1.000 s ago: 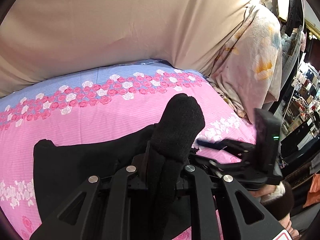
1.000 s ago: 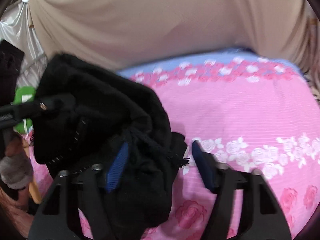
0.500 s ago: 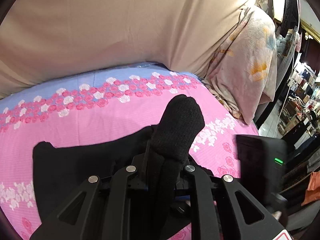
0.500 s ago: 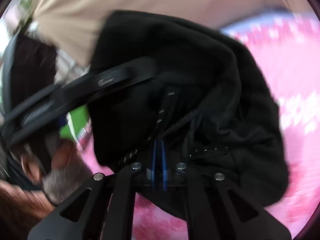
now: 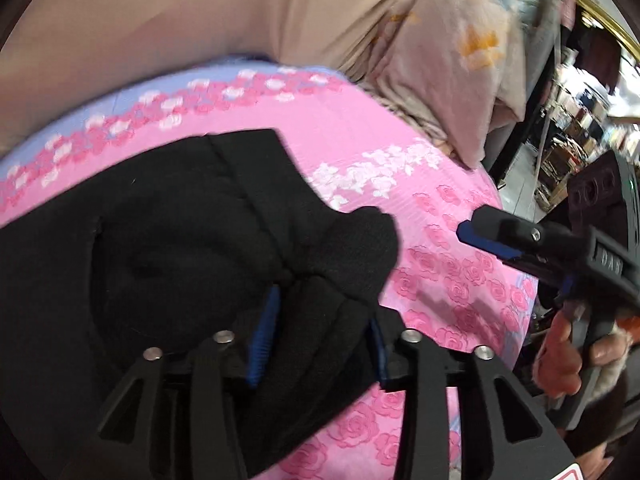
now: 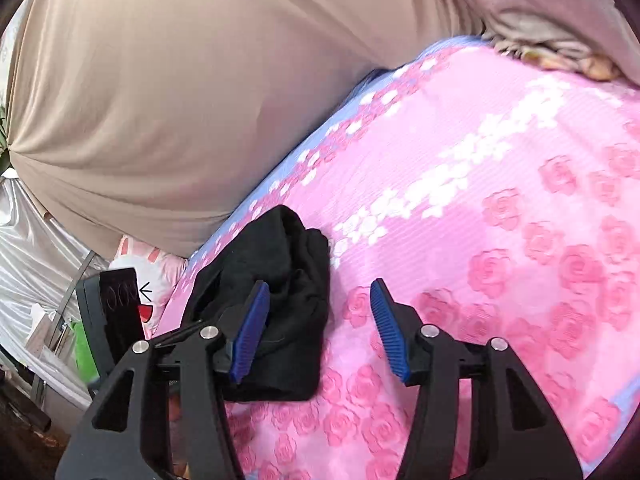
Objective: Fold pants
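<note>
The left gripper (image 5: 320, 320) is opening, with a fold of the black pants (image 5: 168, 240) between its blue pads. The right gripper (image 6: 316, 332) is opening too, with nothing between its pads. The pants lie folded on the pink flowered sheet (image 6: 500, 220). Behind hangs a tan cloth (image 6: 200, 80).

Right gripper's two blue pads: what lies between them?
In the right wrist view, the right gripper, jaws opening, frames only bare pink bedsheet; the black pants lie beside its left pad.

Pink rose-print bedsheet (image 6: 500, 208) w/ blue edge, beige cover (image 6: 180, 92) behind, floral pillow (image 5: 452, 60) at right
</note>
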`<state>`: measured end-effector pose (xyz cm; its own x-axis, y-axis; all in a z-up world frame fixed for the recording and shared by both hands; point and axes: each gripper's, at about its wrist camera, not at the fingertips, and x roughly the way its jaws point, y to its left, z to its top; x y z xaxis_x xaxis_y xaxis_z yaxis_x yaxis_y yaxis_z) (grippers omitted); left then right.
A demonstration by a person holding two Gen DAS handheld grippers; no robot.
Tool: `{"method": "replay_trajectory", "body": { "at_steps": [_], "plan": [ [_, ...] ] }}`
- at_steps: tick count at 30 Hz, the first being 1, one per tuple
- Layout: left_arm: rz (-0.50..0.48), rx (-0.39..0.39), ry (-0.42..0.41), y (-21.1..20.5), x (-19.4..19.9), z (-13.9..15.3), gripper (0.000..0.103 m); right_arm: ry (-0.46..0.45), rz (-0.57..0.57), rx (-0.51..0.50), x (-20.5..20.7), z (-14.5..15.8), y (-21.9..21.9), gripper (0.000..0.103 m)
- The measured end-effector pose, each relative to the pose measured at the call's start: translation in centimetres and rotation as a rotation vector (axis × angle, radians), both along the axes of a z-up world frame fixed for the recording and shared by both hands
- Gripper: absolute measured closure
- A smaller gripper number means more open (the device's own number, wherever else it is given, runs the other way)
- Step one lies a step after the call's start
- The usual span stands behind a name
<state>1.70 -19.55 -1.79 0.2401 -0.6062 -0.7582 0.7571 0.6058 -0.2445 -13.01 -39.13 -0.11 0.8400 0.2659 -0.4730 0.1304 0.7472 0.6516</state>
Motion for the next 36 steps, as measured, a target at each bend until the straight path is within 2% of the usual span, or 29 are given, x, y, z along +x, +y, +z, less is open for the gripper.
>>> {"method": "replay_trajectory", "body": {
  "at_steps": [1, 3, 5, 8, 9, 11, 12, 13, 17, 19, 21, 22, 23, 24, 26, 29, 31, 32, 33, 35, 36],
  "plan": [
    [-0.027, -0.015, -0.007, 0.3, -0.8, 0.6, 0.062, -0.004, 0.023, -0.001, 0.4, 0.2, 0.5, 0.047],
    [-0.05, -0.054, -0.029, 1.9, -2.2, 2.0, 0.058, -0.01, 0.07, 0.002, 1.8, 0.4, 1.6, 0.025],
    [-0.047, -0.084, -0.033, 4.0, -2.9, 3.1, 0.047, 0.003, 0.091, -0.003, 3.0, 0.2, 3.1, 0.014],
    [0.029, -0.099, -0.059, 8.5, -2.8, 4.8, 0.042, 0.081, 0.118, 0.031, 5.5, -2.1, 4.6, 0.013],
    [0.078, -0.096, -0.068, 10.3, -2.3, 5.2, 0.042, 0.099, 0.121, 0.042, 6.0, -2.7, 4.9, 0.025],
    [0.169, -0.081, -0.075, 13.4, -1.1, 5.5, 0.042, 0.132, 0.146, 0.039, 7.0, -2.9, 5.9, 0.064],
    [0.232, -0.067, -0.075, 15.2, -0.3, 5.6, 0.042, 0.109, 0.137, 0.004, 6.7, -1.7, 6.4, 0.078],
    [0.275, -0.062, -0.072, 16.6, 0.3, 5.6, 0.042, 0.075, 0.158, 0.001, 6.1, -0.4, 6.9, 0.087],
    [0.427, -0.062, -0.015, 21.8, 2.9, 5.0, 0.042, -0.069, 0.189, 0.037, 2.2, 5.1, 8.4, 0.088],
    [0.46, -0.07, 0.019, 23.2, 3.6, 4.4, 0.042, -0.045, 0.131, 0.024, 0.7, 5.0, 8.3, 0.088],
    [0.473, -0.104, 0.083, 24.3, 4.3, 3.2, 0.042, 0.06, 0.068, -0.033, 1.0, 2.4, 7.8, 0.084],
    [0.473, -0.125, 0.122, 24.7, 4.6, 2.5, 0.042, 0.169, 0.022, -0.069, 1.7, -0.4, 7.3, 0.083],
    [0.466, -0.16, 0.182, 25.0, 5.1, 1.6, 0.042, 0.199, -0.004, -0.066, 1.8, -1.8, 6.9, 0.07],
    [0.463, -0.177, 0.215, 25.4, 5.1, 1.2, 0.042, 0.185, -0.03, -0.037, 1.4, -2.5, 6.6, 0.055],
    [0.484, -0.189, 0.264, 25.8, 5.6, 0.3, 0.042, 0.158, -0.062, -0.014, 0.5, -1.8, 6.5, 0.053],
    [0.505, -0.177, 0.275, 26.2, 5.5, -0.5, 0.041, 0.117, -0.106, -0.172, -0.6, 1.6, 7.4, 0.053],
    [0.537, -0.176, 0.3, 26.6, 5.7, -1.3, 0.039, 0.095, -0.082, -0.196, -0.4, 2.9, 8.0, 0.052],
    [0.547, -0.193, 0.324, 26.8, 5.8, -1.7, 0.039, 0.098, -0.057, -0.184, 0.0, 2.8, 8.1, 0.044],
    [0.544, -0.212, 0.354, 27.0, 5.9, -2.2, 0.038, 0.112, -0.049, -0.175, 0.4, 2.3, 8.0, 0.03],
    [0.533, -0.263, 0.442, 27.1, 6.3, -3.4, 0.037, 0.171, -0.047, -0.132, 0.8, 0.3, 7.8, 0.027],
    [0.51, -0.306, 0.508, 27.1, 6.4, -4.2, 0.036, 0.187, -0.024, -0.079, 0.7, -1.0, 7.6, 0.027]
  ]
}}
